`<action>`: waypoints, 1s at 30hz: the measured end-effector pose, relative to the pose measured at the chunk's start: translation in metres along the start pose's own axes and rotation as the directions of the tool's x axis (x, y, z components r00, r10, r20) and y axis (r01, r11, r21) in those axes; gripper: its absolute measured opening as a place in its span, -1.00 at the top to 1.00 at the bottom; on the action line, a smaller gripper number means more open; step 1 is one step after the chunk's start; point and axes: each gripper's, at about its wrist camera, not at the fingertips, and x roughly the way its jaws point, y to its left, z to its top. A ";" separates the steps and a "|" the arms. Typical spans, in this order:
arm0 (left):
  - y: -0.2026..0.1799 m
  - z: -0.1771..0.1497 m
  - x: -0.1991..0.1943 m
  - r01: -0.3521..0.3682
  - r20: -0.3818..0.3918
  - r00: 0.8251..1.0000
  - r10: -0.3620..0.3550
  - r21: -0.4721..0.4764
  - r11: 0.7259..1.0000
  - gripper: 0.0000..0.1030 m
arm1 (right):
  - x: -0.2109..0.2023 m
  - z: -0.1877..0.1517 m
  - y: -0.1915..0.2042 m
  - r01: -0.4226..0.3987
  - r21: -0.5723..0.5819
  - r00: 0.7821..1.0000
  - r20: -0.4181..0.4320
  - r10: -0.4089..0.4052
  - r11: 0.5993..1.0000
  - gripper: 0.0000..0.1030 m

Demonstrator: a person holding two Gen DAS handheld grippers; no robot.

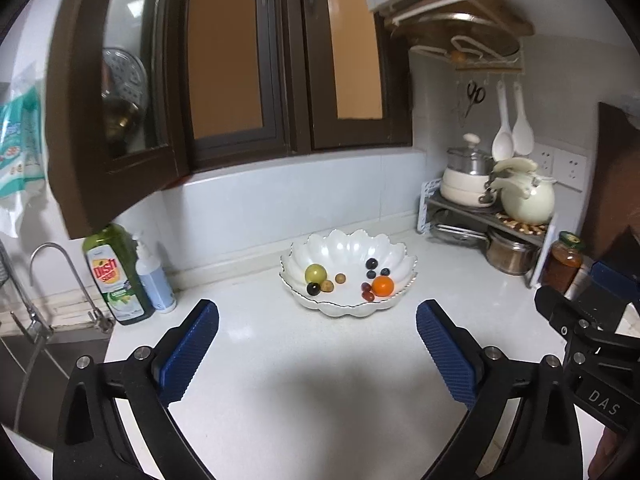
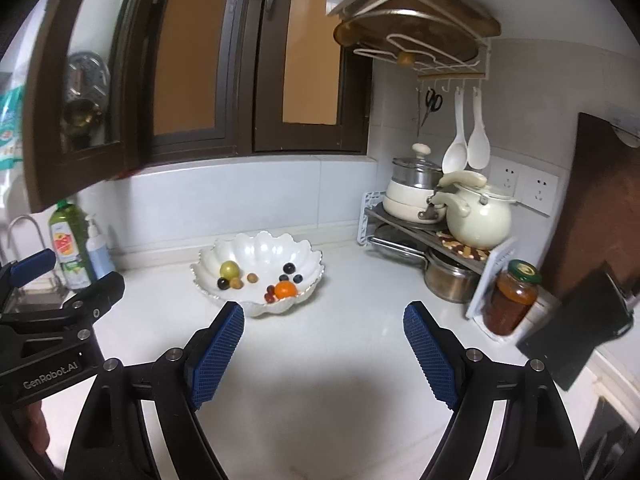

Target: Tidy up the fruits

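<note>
My left tool (image 1: pixel 317 322) and right tool (image 2: pixel 323 326) hung wide open over the white desk (image 1: pixel 304 380), holding nothing. Beyond them sat the scalloped bowl (image 1: pixel 352 246): green fruit (image 1: pixel 315 273), dark grape (image 1: pixel 313 289) and two small brown fruits on its left; orange (image 1: pixel 383 285), red grapes (image 1: pixel 367 292) and blueberries (image 1: pixel 372 263) on its right. Soap bottle (image 1: pixel 116 276) far left, pot rack (image 2: pixel 440 240) far right.

I see a white scalloped bowl (image 1: pixel 348 248) on the counter (image 1: pixel 320 380), holding a green fruit (image 1: pixel 315 273), an orange (image 1: pixel 383 285), dark berries (image 1: pixel 372 263) and red grapes (image 1: pixel 367 291).
</note>
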 end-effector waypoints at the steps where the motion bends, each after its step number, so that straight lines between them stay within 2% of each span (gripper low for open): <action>1: -0.001 -0.002 -0.007 0.001 0.008 1.000 -0.001 0.001 1.000 -0.98 | -0.011 -0.004 -0.002 -0.003 0.008 1.000 0.007 0.003 1.000 -0.62; 8: -0.008 -0.018 -0.062 -0.006 0.057 0.998 0.006 0.006 1.000 -1.00 | -0.059 -0.021 -0.010 0.025 0.002 0.999 0.030 -0.025 1.000 -0.63; 14: -0.012 -0.030 -0.093 0.004 0.067 0.998 -0.004 0.008 1.000 -1.00 | -0.094 -0.033 -0.012 0.021 0.002 0.998 0.058 -0.021 1.000 -0.63; 22: -0.015 -0.042 -0.128 -0.014 0.103 0.995 0.013 0.011 1.000 -1.00 | -0.128 -0.046 -0.013 0.016 0.004 0.996 0.093 -0.017 1.000 -0.63; 30: -0.013 -0.047 -0.144 -0.011 0.110 0.994 0.011 0.003 1.000 -1.00 | -0.145 -0.051 -0.011 -0.002 -0.004 0.994 0.106 0.002 1.000 -0.63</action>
